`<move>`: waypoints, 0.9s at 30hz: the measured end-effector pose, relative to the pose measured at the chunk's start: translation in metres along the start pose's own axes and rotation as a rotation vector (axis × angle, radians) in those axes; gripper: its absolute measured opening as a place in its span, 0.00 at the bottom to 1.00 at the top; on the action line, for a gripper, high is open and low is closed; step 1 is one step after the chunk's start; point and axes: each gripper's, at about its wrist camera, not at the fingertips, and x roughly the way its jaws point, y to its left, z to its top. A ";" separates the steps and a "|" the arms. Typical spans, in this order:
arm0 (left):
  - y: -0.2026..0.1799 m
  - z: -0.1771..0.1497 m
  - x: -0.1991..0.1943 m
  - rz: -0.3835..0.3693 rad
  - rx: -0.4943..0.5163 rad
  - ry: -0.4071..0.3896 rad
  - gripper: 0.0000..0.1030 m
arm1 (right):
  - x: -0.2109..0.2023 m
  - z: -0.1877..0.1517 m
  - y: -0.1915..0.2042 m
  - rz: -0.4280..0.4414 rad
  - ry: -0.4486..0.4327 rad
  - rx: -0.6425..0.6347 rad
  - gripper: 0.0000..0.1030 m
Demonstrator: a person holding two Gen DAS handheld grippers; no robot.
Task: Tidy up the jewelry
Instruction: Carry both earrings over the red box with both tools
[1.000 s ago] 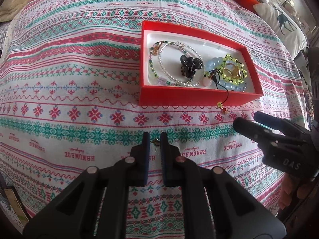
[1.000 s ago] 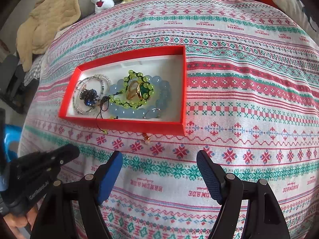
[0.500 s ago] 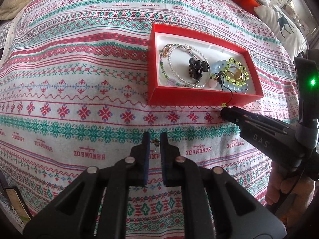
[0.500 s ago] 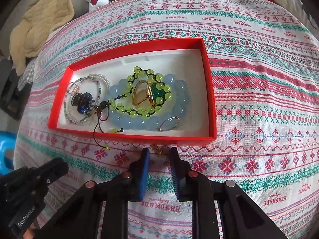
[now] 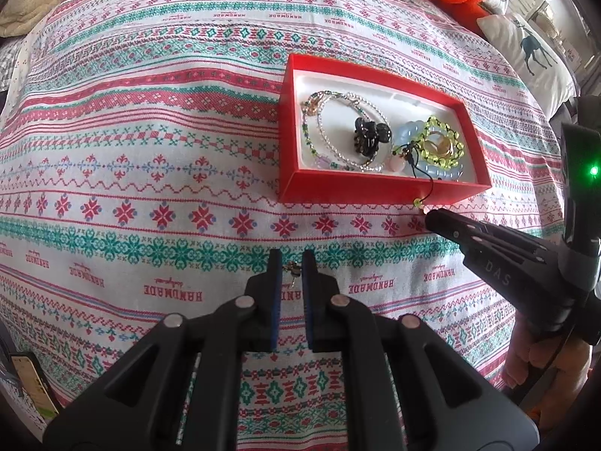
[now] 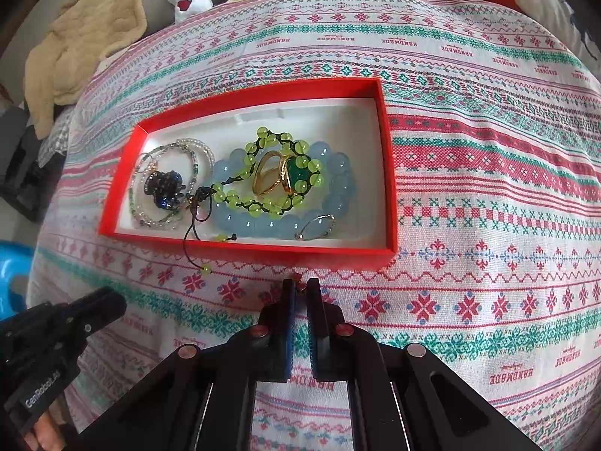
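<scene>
Right tongs (image 6: 299, 287) went from wide open to clenched on small gold earring (image 6: 298, 280) lying on patterned bedspread (image 6: 488, 195), just near red jewelry box (image 6: 387, 188). Left tongs (image 5: 288, 263) clenched on second small earring (image 5: 292, 268). Step: pickup. Next, likely: lift, carry over near wall, release inside.

woven patterned cloth (image 6: 488, 195), matt red card box (image 6: 390, 173), glossy glass-like beads (image 6: 338, 173), shiny gold metal rings (image 6: 266, 176).

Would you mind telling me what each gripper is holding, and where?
The left gripper pinches a small earring at its fingertips; the right gripper likewise pinches another earring.
</scene>
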 end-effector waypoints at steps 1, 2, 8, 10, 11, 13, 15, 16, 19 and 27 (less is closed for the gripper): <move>0.001 0.001 -0.001 -0.002 -0.001 -0.002 0.11 | -0.003 0.000 -0.001 0.009 0.000 0.002 0.06; 0.001 0.001 -0.003 -0.005 -0.002 -0.005 0.11 | -0.006 0.000 -0.002 0.019 -0.001 0.004 0.06; 0.006 0.005 -0.015 -0.029 -0.005 -0.031 0.11 | -0.032 -0.004 -0.008 0.067 -0.025 0.001 0.06; 0.005 0.006 -0.020 -0.038 -0.005 -0.045 0.11 | -0.043 -0.004 -0.009 0.083 -0.043 -0.002 0.06; 0.004 0.006 -0.022 -0.041 -0.005 -0.050 0.11 | -0.049 -0.004 -0.010 0.092 -0.053 -0.003 0.06; 0.002 0.008 -0.027 -0.053 -0.007 -0.065 0.11 | -0.059 -0.005 -0.011 0.105 -0.072 -0.001 0.06; -0.002 0.009 -0.031 -0.065 -0.008 -0.081 0.11 | -0.066 -0.002 -0.011 0.118 -0.088 0.004 0.06; -0.004 0.011 -0.033 -0.070 -0.007 -0.090 0.11 | -0.069 -0.002 -0.012 0.126 -0.095 0.007 0.06; -0.013 0.015 -0.037 -0.083 -0.002 -0.112 0.11 | -0.076 -0.001 -0.014 0.137 -0.114 0.011 0.06; -0.028 0.033 -0.029 -0.083 0.018 -0.163 0.11 | -0.079 0.008 -0.018 0.130 -0.155 0.010 0.06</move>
